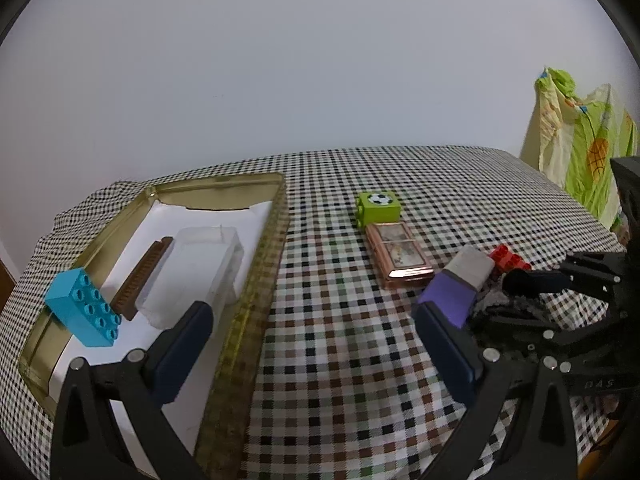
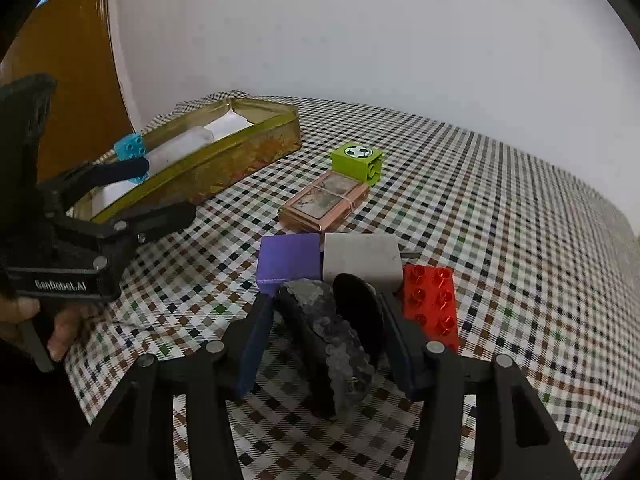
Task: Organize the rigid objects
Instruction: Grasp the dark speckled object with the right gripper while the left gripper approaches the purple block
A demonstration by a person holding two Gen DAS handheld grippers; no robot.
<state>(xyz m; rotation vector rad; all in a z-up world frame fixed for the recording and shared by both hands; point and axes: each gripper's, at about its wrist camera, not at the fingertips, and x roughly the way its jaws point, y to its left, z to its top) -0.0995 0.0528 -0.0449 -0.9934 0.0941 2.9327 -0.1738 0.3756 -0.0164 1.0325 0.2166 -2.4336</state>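
red brick (image 1: 509,259) mostly hidden behind eraser (image 1: 460,284)

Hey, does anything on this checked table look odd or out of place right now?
Mainly the blue brick: it sits tilted on the gold tin's rim, half in and half out. Inside the tin, the comb and clear box lie flat.

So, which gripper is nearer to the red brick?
Right. The right gripper is directly beside the red brick; the left gripper hovers open by the tin, farther away.

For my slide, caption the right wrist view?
Right gripper straddling a dark sequined object beside a red brick.
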